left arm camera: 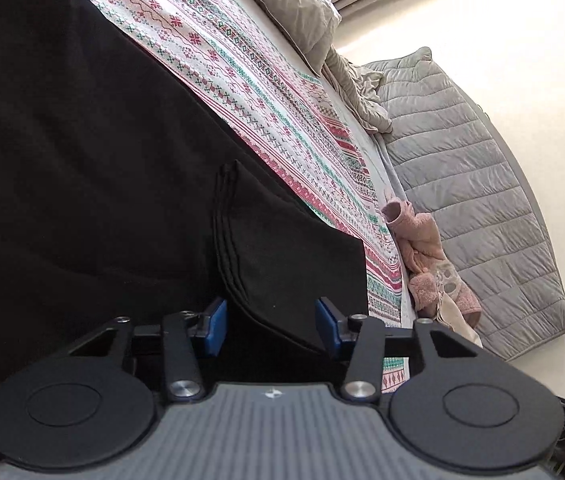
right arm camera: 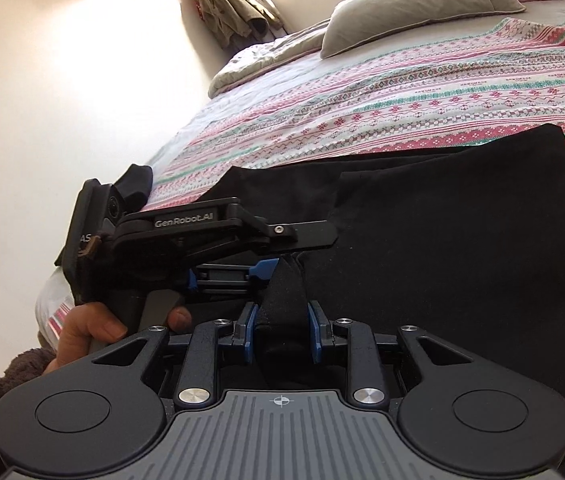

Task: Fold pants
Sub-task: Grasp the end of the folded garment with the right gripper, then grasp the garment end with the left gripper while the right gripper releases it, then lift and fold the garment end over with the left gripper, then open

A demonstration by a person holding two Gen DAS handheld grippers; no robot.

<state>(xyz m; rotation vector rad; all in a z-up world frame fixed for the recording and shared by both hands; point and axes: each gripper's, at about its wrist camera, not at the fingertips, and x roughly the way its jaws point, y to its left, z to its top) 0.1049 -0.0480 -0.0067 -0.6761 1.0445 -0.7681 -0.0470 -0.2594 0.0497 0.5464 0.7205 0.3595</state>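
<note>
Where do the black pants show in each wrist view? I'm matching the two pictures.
Left wrist view: black pants fill the left half, a folded edge between the left gripper fingers.
Right wrist view: pants centre-right.
Shared landmark: patterned bedspread.

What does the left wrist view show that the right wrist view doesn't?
Only the left wrist view shows the grey quilt beside the bed and the pink clothes at the mattress edge. Only the right wrist view shows the left gripper from outside, the hand holding it, and clothes hanging by the window. Both show the black pants, the patterned sheet, a pillow, and pants fabric between the fingers of each view's own gripper, including the right gripper.
</note>
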